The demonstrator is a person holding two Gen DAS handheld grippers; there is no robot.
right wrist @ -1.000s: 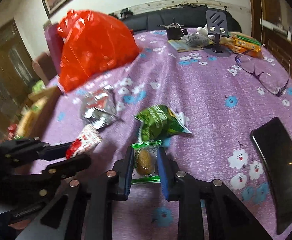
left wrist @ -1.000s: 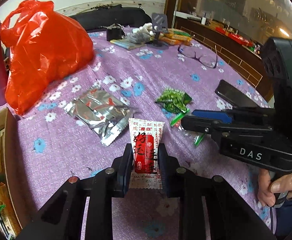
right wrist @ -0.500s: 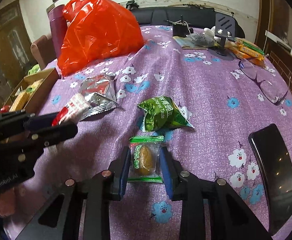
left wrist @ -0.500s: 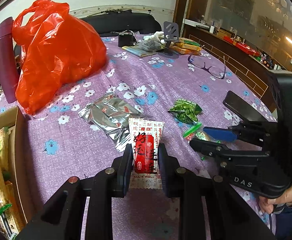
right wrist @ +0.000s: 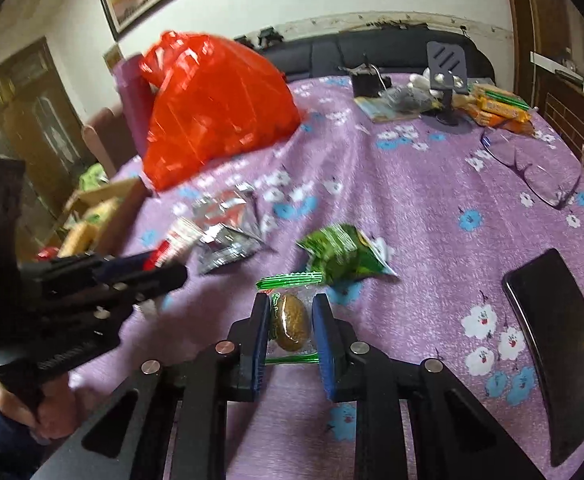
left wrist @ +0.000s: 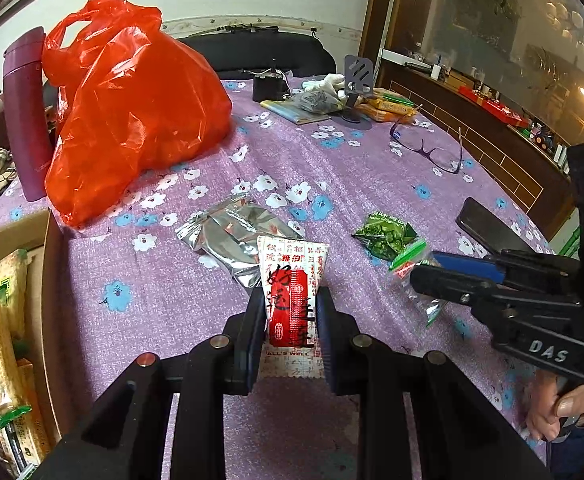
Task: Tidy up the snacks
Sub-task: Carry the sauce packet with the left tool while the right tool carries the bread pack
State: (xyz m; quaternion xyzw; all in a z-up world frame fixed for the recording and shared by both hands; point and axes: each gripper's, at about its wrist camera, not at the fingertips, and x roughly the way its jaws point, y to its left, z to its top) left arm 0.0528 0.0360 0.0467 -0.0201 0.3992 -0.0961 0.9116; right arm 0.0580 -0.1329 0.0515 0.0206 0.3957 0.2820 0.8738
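Two grippers each hold a snack above the purple flowered tablecloth (left wrist: pixel 164 300).

On the far left, a cardboard box (left wrist: pixel 48 320) with snack packs in it sits at the table edge. Behind it stand a purple bottle (left wrist: pixel 26 120) and a big red plastic bag (left wrist: pixel 132 108). A silver foil packet (left wrist: pixel 228 236) lies flat on the cloth. The left gripper (left wrist: pixel 290 312) is squeezed on a red and white sachet (left wrist: pixel 292 292), held up off the cloth. A green snack bag (right wrist: pixel 343 256) lies near the middle. The right gripper (right wrist: pixel 292 320) is pinched on a clear wrapped snack (right wrist: pixel 292 320) with a brown lump inside. Glasses (right wrist: pixel 531 172) and a black phone (right wrist: pixel 559 352) lie on the right.
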